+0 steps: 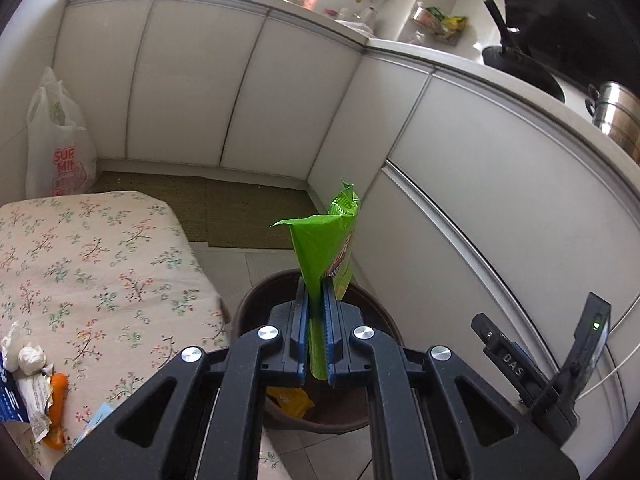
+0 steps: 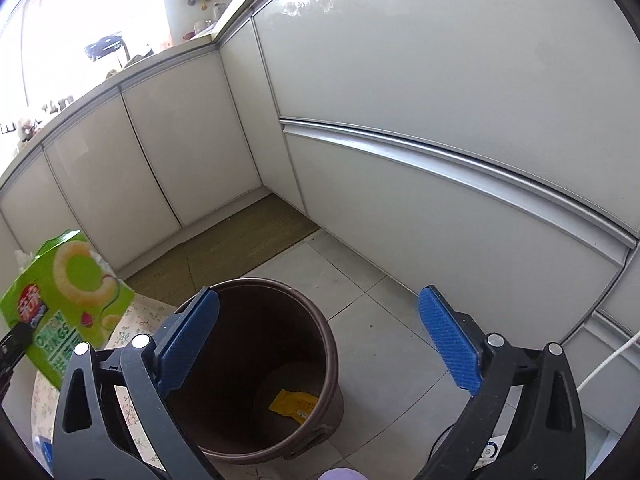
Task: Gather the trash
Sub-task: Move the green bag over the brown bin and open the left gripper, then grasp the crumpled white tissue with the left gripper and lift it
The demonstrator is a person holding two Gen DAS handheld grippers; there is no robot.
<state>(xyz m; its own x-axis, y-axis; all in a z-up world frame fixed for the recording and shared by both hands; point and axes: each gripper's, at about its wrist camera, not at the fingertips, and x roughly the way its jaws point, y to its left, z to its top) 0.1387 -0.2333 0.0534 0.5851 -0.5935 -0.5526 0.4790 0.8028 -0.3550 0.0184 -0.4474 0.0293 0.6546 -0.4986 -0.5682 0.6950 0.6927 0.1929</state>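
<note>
The green onion-rings packet (image 1: 326, 248) is clamped upright in my left fingers (image 1: 316, 304) above the brown bin (image 2: 280, 364). My right fingers (image 2: 320, 340) gape, holding nothing; at 6 o'clock inside lies perhaps a yellow wrapper (image 2: 296, 405).

The left gripper (image 1: 316, 320) has its blue-padded fingers (image 1: 303, 312) pressed together, pinching a green onion-rings snack bag (image 1: 328, 248) that stands upright between them. The right gripper (image 2: 320, 340) hangs with its jaws spread wide and nothing between its blue pads (image 2: 448, 344).
</note>
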